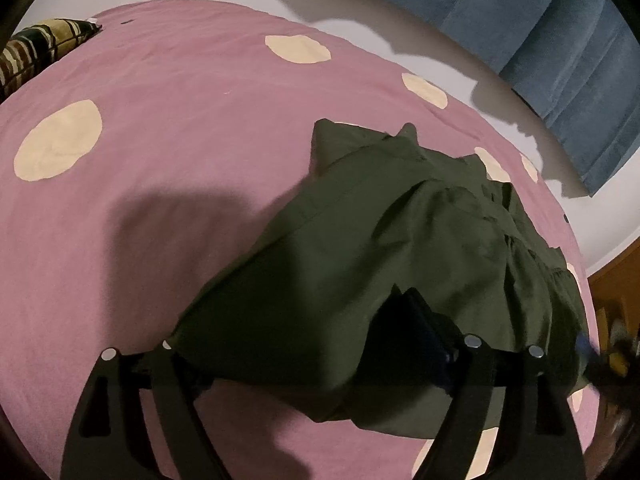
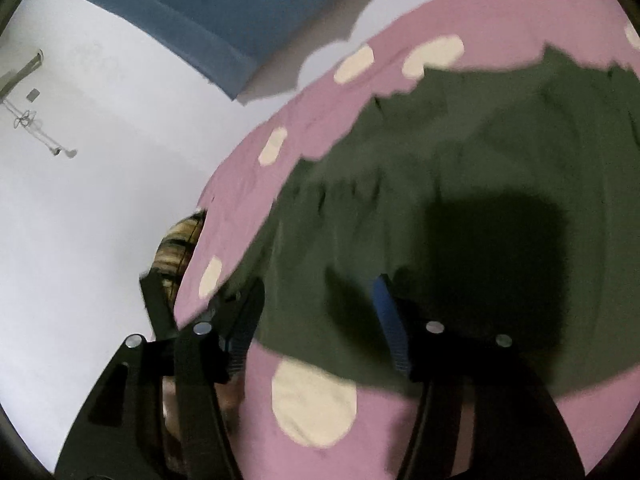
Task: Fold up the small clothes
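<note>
A dark green garment [image 1: 380,240] lies spread on a pink bedspread with cream dots [image 1: 180,100]. My left gripper [image 1: 320,304] sits at the garment's near edge with its jaws wide apart. The cloth drapes over and hides its left finger, and only the dark right finger [image 1: 412,316] shows, so I see no pinch. In the right wrist view the same garment [image 2: 460,152] fills the middle. My right gripper [image 2: 320,280] hovers open over the garment's near hem, with the blue-padded finger [image 2: 390,320] clear of the cloth. This view is blurred.
A striped pillow [image 1: 40,48] rests at the bed's far left corner. A blue curtain [image 1: 560,60] hangs on the white wall [image 2: 80,220] behind the bed. Wooden furniture [image 1: 612,280] stands at the right edge. The bedspread [image 2: 240,184] ends close to my right gripper's left side.
</note>
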The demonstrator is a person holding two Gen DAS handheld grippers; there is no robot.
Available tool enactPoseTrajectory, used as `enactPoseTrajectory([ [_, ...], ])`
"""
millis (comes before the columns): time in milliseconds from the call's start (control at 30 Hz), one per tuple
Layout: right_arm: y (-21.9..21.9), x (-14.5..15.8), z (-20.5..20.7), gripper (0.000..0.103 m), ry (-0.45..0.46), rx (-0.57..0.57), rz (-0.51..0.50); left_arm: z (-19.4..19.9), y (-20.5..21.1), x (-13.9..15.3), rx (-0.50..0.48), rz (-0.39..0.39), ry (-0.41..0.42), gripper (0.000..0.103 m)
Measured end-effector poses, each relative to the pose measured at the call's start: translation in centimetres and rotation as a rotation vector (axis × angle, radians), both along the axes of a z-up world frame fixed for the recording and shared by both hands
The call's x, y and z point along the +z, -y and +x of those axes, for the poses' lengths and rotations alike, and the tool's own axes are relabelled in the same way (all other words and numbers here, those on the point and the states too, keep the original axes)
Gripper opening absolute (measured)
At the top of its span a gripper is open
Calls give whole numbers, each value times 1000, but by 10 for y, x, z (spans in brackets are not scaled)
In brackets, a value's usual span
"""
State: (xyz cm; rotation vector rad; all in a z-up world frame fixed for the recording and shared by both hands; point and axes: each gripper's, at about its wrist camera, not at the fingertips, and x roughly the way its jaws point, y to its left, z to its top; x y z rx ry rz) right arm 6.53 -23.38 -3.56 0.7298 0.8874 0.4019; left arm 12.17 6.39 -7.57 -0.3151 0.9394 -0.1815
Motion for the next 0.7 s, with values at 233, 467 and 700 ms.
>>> enactPoseTrajectory([
  [233, 7, -24, 76, 57, -88, -55, 18, 0, 0, 0, -13, -9, 3, 82],
  [467, 4, -72, 99, 56, -216, -63, 17, 1, 1, -1, -15, -14, -3, 83],
  [700, 1, -63, 91, 57, -156, -51, -5, 0, 1, 1, -13, -32, 1, 85],
])
